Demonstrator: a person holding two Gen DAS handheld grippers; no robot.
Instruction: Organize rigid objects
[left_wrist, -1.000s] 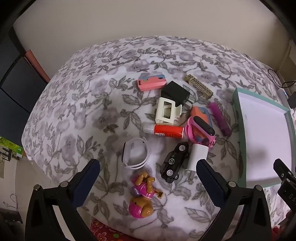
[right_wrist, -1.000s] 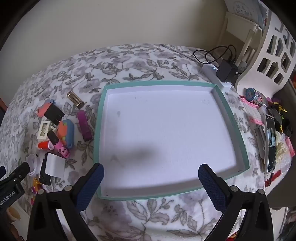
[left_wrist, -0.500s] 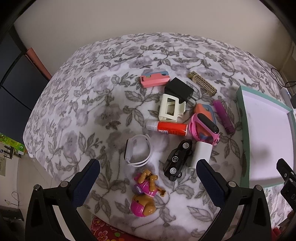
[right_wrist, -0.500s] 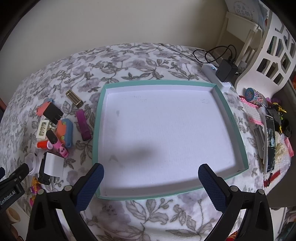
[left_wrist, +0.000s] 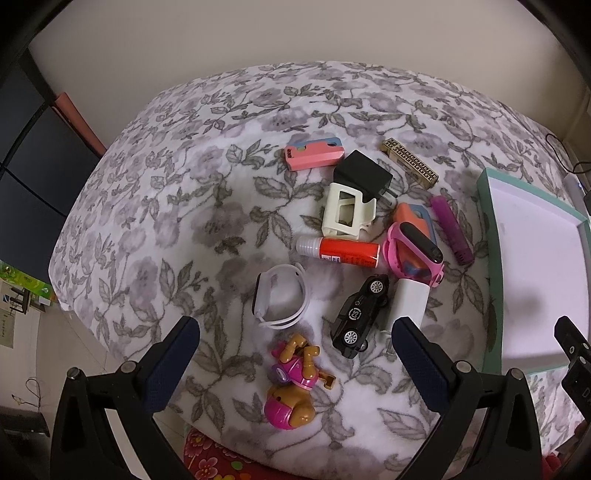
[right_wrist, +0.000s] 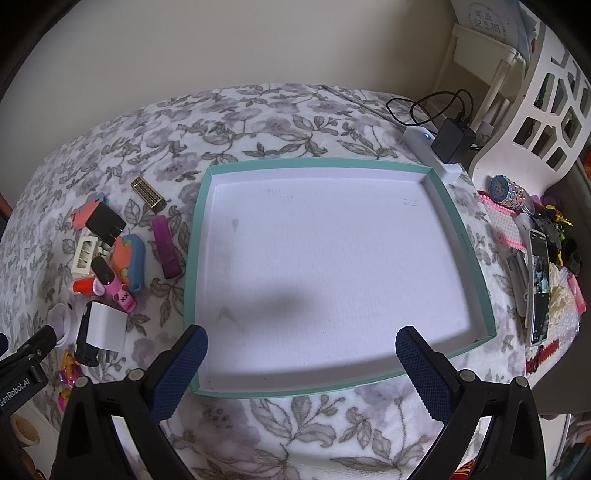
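Observation:
A pile of small objects lies on the floral blanket: a pink dog toy (left_wrist: 291, 387), a white wristband (left_wrist: 280, 301), a black toy car (left_wrist: 360, 317), a red glue stick (left_wrist: 340, 251), a pink watch (left_wrist: 415, 254), a cream holder (left_wrist: 347, 214), a black charger (left_wrist: 364, 175) and a purple stick (left_wrist: 452, 230). My left gripper (left_wrist: 295, 343) is open above the dog toy. A teal-rimmed white tray (right_wrist: 461, 229) lies to the right. My right gripper (right_wrist: 301, 349) is open over the tray's near edge.
A pink case (left_wrist: 314, 153) and a gold patterned bar (left_wrist: 412, 162) lie at the far side of the pile. A power strip with a black adapter (right_wrist: 452, 142), a white rack (right_wrist: 535, 110) and clutter with a phone (right_wrist: 537, 284) stand right of the tray.
The left gripper has drawn back and shifted a little left, so the pile sits further right in its view. The right gripper has barely moved. Both stay open.

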